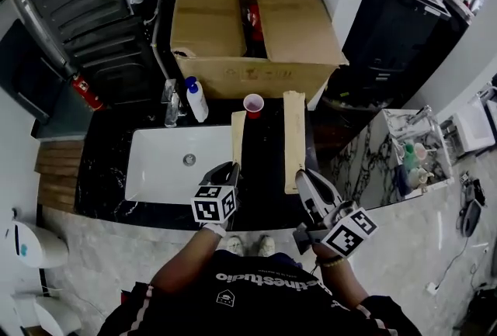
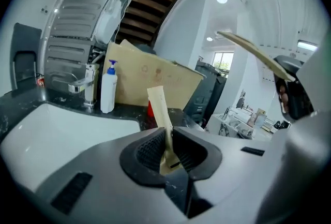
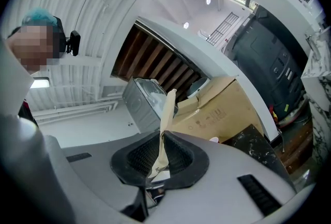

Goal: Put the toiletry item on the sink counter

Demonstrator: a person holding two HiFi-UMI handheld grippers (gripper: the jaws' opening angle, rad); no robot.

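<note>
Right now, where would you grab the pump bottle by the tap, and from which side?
Grip the pump bottle across its white body, below the blue pump head, coming in level from the sink side. It stands upright; the tap crowds one side and the cardboard box sits close behind, so the front looks freest.

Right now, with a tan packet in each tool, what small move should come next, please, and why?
Probably lower the left tool until its packet rests on the counter beside the sink: the packet is gripped, tilted up, over bare counter.
</note>
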